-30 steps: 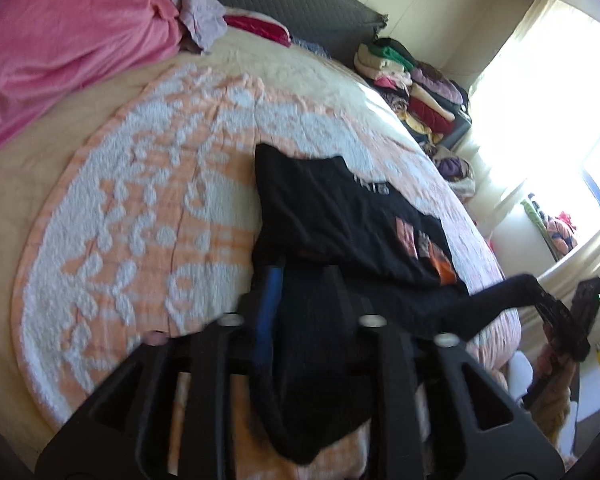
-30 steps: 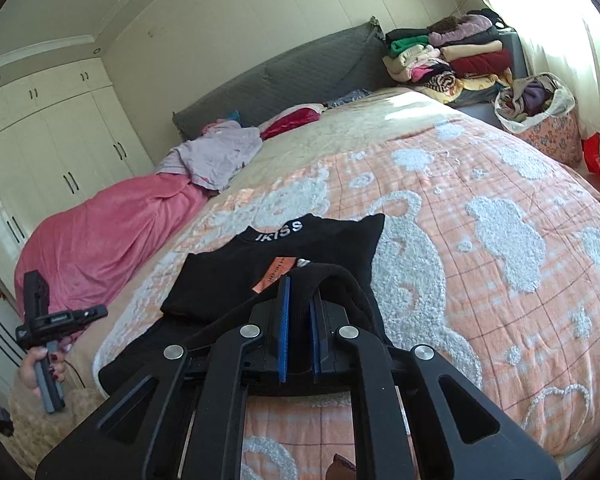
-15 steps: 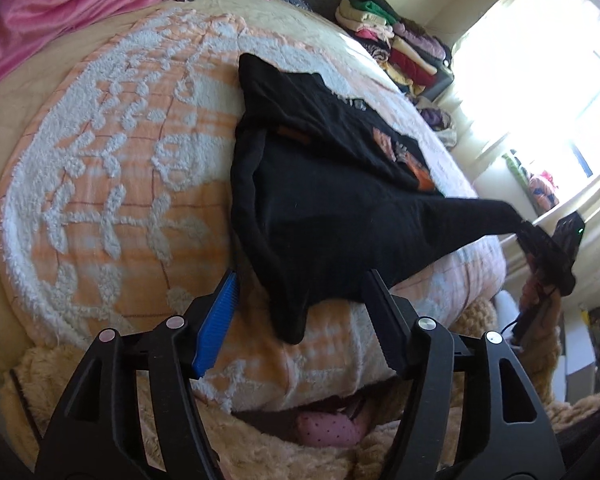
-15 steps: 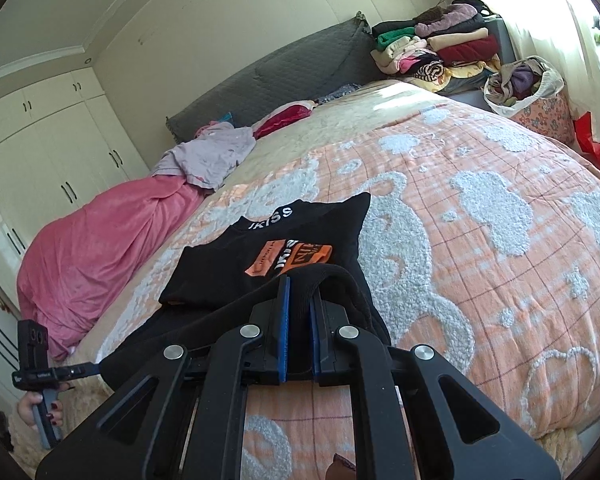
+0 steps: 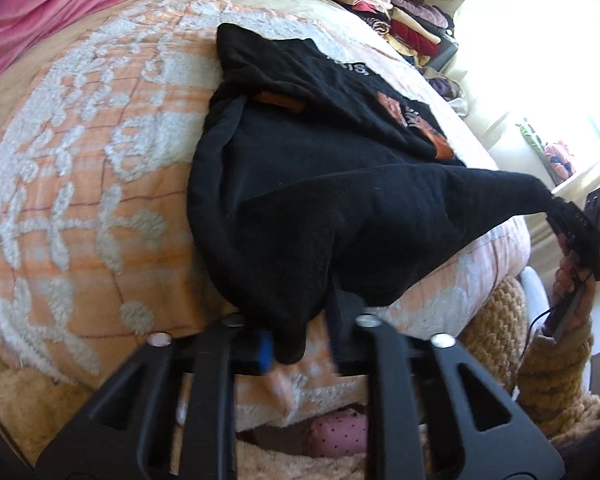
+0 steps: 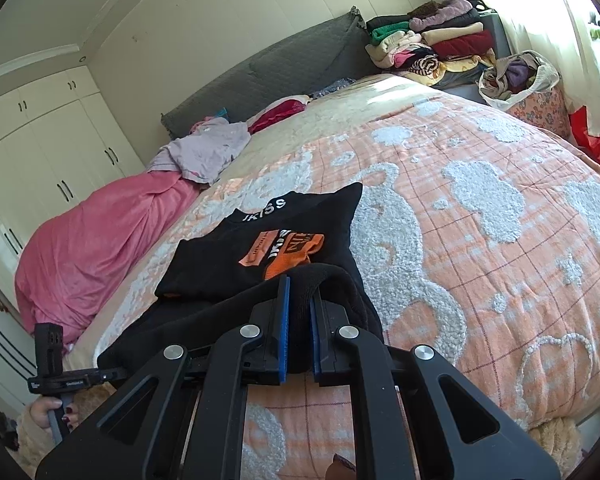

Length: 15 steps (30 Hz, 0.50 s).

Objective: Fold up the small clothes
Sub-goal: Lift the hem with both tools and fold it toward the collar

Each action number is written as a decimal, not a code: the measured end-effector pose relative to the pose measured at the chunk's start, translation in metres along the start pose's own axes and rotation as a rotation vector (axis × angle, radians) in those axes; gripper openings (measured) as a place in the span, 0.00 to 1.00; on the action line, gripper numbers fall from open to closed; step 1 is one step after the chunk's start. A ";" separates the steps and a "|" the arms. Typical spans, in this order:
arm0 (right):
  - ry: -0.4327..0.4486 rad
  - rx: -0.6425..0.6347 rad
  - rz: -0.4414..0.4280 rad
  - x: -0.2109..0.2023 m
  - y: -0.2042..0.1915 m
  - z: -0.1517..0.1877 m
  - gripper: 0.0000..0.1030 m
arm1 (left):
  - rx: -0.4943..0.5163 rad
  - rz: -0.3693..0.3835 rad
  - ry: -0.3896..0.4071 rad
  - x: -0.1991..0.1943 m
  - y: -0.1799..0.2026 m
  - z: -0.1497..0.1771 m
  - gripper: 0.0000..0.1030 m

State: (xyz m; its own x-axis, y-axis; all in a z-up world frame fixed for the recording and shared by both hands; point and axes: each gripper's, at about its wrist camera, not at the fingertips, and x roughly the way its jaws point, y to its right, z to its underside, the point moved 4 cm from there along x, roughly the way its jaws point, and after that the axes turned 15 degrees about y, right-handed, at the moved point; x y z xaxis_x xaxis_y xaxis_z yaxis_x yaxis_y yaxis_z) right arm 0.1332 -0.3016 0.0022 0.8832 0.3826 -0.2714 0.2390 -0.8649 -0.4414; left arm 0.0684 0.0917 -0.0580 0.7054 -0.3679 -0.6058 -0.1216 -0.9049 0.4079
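A: Left wrist view. The left gripper [image 5: 300, 350] sits at the near edge of the bed, where the black sweatshirt's [image 5: 300, 184] lower corner hangs. Its jaws have just been closing, and the corner lies between them; motion blur hides whether the pads truly bite.

B: Right wrist view confirms the other end. The right gripper [image 6: 298, 332] is pressed together on a thick fold of the same hem, blue pads [image 6: 283, 332] squeezing black cloth.

A: Sweatshirt position: on the orange-and-white blanket [image 6: 480, 248], collar far, orange print facing up, hem pulled toward the near edge.

B: My reading: one hem corner each, so the bottom can be lifted evenly and carried toward the collar. The stretched cloth between the tools suggests tension is kept to avoid wrinkles.

A: Risk noted: a weak left pinch could drop its corner.
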 end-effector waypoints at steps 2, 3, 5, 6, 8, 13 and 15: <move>0.001 -0.006 0.003 0.002 0.000 -0.002 0.07 | 0.000 0.011 0.020 -0.002 0.002 -0.008 0.07; 0.002 -0.008 0.004 0.003 0.000 -0.003 0.07 | -0.003 0.020 0.034 -0.004 0.002 -0.013 0.06; 0.004 -0.018 0.004 0.006 -0.002 -0.005 0.07 | -0.026 0.041 0.068 -0.009 0.000 -0.026 0.06; 0.005 -0.023 0.004 0.008 -0.002 -0.007 0.07 | -0.037 0.048 0.085 -0.010 -0.001 -0.033 0.05; 0.011 -0.040 0.008 0.013 -0.003 -0.013 0.07 | -0.058 0.059 0.126 -0.014 -0.003 -0.049 0.05; 0.032 -0.077 0.004 0.027 -0.010 -0.034 0.07 | -0.091 0.083 0.218 -0.017 0.000 -0.093 0.05; 0.044 -0.094 0.000 0.034 -0.013 -0.045 0.07 | -0.097 0.074 0.243 -0.014 -0.001 -0.109 0.05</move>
State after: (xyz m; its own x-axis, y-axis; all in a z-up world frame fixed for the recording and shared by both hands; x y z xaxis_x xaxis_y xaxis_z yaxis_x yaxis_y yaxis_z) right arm 0.1784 -0.2913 0.0369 0.8996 0.3698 -0.2323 0.2741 -0.8922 -0.3590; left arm 0.1349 0.1210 0.0251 0.8455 -0.3592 -0.3951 -0.1196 -0.8486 0.5154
